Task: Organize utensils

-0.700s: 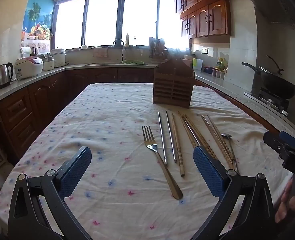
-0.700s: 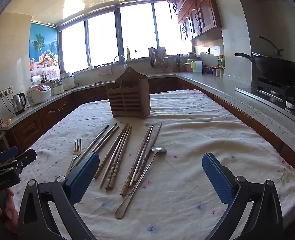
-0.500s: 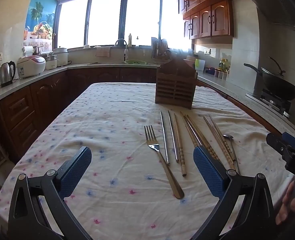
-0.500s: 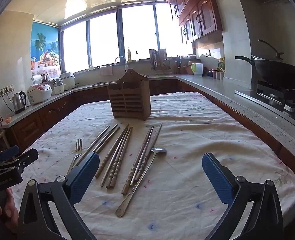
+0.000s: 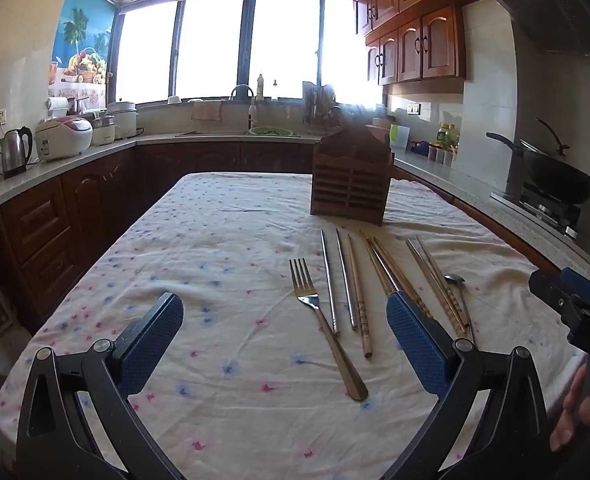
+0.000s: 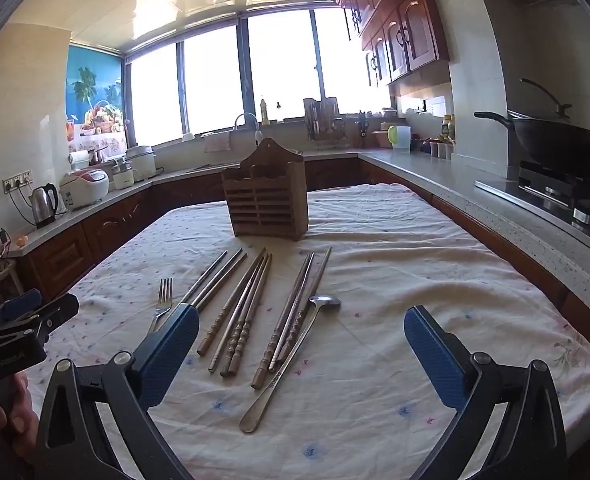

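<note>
Utensils laid out before the wooden holder (image 6: 266, 196)
Fork (image 5: 322, 320), chopsticks (image 6: 242, 312) and spoon (image 6: 295, 356) lie on the tabletop (image 6: 395, 264) nearer than the holder; left hand-held gripper (image 5: 285, 340) and right hand-held gripper (image 6: 301, 354) both spread apart, empty

Glossy metal fork (image 5: 322, 320) & spoon (image 6: 295, 356), matt wood holder (image 6: 267, 202), wrinkled cloth tablecover (image 5: 223, 248)

Clothed table (image 5: 215, 240) — holder (image 5: 349, 184), fork (image 5: 323, 320), chopsticks (image 6: 239, 312), spoon (image 6: 295, 352).

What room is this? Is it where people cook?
Yes, it looks like a home kitchen. There is a wok on a stove, a sink tap under the window, and a kettle on the counter.
</note>
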A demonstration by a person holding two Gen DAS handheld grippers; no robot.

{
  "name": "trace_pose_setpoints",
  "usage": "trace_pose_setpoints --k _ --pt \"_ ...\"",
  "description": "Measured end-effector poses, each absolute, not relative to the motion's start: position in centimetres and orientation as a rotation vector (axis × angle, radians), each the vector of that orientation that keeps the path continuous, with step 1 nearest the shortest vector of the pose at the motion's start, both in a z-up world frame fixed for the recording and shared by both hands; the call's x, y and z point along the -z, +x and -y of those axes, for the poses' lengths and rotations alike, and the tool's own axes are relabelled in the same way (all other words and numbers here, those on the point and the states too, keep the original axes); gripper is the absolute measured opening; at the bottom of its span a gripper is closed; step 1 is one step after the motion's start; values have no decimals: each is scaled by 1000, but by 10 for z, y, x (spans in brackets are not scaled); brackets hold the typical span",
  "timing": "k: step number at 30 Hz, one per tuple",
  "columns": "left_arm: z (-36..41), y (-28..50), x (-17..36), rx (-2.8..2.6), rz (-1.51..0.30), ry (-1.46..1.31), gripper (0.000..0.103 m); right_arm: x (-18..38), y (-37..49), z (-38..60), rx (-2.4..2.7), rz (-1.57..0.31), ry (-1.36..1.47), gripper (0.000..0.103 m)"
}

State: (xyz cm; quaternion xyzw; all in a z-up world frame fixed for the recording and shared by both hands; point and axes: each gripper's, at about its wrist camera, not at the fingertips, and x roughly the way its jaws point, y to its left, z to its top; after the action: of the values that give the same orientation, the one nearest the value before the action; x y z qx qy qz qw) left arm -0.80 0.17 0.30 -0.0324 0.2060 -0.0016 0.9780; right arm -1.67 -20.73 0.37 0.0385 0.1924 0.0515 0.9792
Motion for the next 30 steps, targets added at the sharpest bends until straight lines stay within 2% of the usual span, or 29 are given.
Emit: trace_pose_setpoints --k 30 --pt "-3 -10 -10 2 -395 -62 103 -9 -20 208 -135 -360 96 103"
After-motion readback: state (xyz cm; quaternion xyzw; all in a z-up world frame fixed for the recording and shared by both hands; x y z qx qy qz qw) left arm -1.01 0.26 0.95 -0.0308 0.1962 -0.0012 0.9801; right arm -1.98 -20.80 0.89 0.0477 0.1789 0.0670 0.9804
